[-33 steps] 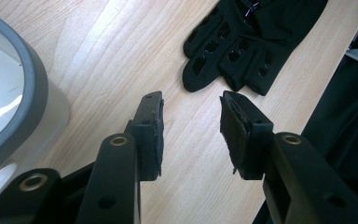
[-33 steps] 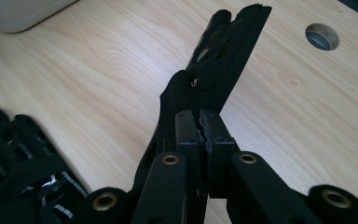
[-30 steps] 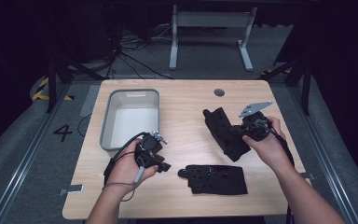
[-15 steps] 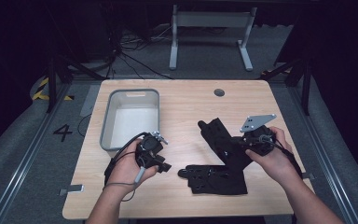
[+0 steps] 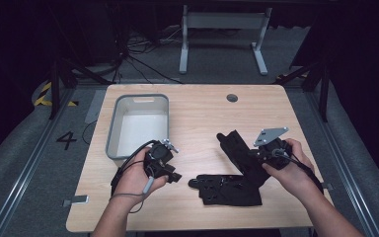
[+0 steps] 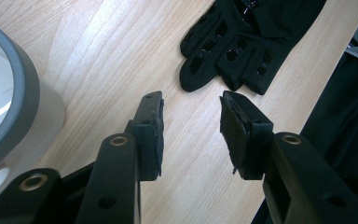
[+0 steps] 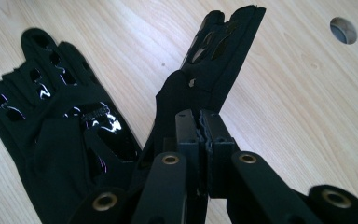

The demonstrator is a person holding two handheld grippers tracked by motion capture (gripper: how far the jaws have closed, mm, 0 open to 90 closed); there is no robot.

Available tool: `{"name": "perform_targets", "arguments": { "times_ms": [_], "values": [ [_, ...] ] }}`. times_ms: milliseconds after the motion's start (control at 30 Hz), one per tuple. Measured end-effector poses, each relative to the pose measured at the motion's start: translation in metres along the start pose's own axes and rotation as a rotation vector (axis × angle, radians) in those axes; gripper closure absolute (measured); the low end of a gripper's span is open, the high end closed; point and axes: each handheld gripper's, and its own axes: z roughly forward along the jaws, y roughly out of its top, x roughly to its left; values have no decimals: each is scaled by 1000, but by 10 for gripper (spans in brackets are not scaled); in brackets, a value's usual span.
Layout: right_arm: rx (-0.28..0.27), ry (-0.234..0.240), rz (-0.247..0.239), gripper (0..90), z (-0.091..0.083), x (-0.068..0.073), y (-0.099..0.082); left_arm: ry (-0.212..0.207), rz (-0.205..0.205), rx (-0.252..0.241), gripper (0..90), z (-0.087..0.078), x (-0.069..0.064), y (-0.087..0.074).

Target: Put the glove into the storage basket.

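Two black gloves are on the wooden table [image 5: 197,123]. One glove [image 5: 227,187] lies flat near the front edge, with its fingers pointing left. My right gripper [image 5: 255,155] is shut on the cuff end of the second glove [image 5: 234,145], which slants up off the table and overlaps the flat one. In the right gripper view the jaws [image 7: 204,116] pinch the held glove [image 7: 223,42], and the flat glove [image 7: 51,126] lies at the left. My left gripper [image 5: 173,174] rests low beside the flat glove, open and empty. In its own view, the gripper [image 6: 191,121] points at that glove's fingertips [image 6: 233,46].
A grey bin [image 5: 112,133] with a white inside stands at the table's left, just behind my left hand; its rim [image 6: 14,93] also appears in the left gripper view. A round cable hole [image 5: 232,98] sits near the far edge. Bare wood lies at the back right.
My right hand has carried the held glove towards the front of the table, and it now overlaps the flat glove. The left hand has stayed still.
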Motion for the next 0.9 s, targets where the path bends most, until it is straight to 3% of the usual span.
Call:
{"name": "perform_targets", "arguments": {
  "times_ms": [167, 433, 700, 900],
  "values": [
    [5, 10, -9, 876, 4, 8, -1, 1, 1, 0, 599, 0, 0, 0],
    [18, -24, -63, 875, 7, 27, 3, 2, 0, -1, 596, 0, -1, 0],
    [9, 25, -106, 873, 7, 48, 10, 2, 4, -5, 590, 0, -1, 0],
    [4, 145, -96, 867, 12, 62, 9, 0, 3, -7, 589, 0, -1, 0]
  ]
}}
